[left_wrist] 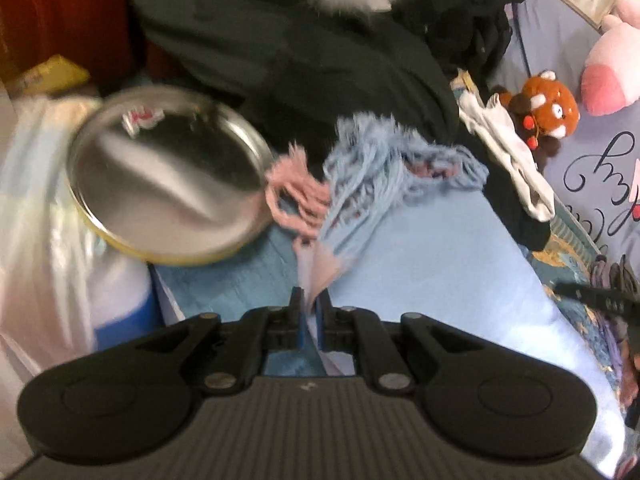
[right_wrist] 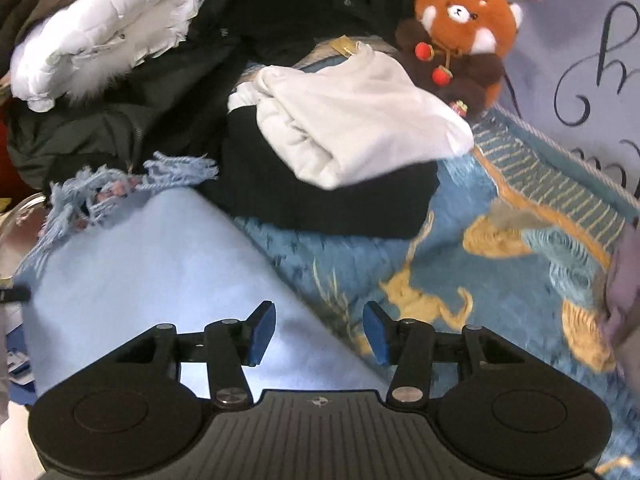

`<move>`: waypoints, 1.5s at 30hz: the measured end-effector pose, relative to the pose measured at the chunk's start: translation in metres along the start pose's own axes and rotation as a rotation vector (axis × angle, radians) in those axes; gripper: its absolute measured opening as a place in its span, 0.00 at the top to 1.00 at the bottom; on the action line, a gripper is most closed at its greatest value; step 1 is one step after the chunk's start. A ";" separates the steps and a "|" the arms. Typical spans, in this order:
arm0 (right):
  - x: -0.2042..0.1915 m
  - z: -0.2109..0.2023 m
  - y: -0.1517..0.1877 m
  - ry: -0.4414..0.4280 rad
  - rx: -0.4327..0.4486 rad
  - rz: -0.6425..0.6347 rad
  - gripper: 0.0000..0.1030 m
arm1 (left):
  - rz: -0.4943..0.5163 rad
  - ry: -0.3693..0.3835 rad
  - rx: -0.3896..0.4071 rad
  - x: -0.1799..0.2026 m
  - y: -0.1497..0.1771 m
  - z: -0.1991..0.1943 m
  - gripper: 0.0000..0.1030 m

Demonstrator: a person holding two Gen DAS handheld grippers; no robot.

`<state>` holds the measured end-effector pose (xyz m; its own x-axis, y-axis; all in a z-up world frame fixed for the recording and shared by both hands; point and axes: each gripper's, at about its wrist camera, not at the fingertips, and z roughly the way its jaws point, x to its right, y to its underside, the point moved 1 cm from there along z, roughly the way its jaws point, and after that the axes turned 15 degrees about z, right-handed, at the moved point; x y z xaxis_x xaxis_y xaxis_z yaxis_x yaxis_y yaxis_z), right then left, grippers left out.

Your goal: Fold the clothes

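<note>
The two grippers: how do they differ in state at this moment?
The left gripper is shut on a fold of the light blue scarf; the right gripper is open with nothing between its pads. The left one is over the scarf's middle, the right one over its edge. Both have blue pads.

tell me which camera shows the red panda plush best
The right wrist view: the red panda plush sits large and sharp there, face and red pom-poms clear. The left wrist view shows it small, near the right edge.
</note>
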<state>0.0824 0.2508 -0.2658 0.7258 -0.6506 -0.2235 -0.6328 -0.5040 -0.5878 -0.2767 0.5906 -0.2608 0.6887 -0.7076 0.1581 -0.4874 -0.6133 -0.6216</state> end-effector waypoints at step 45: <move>-0.048 -0.146 0.160 -0.155 -0.177 -0.110 0.95 | -0.061 0.225 -0.082 0.009 0.019 0.001 0.66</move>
<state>-0.0931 0.1183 -0.2363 0.8171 -0.4979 -0.2904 -0.5749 -0.6677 -0.4729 -0.2799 0.5727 -0.2718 0.5862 -0.7229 0.3658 -0.4969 -0.6774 -0.5423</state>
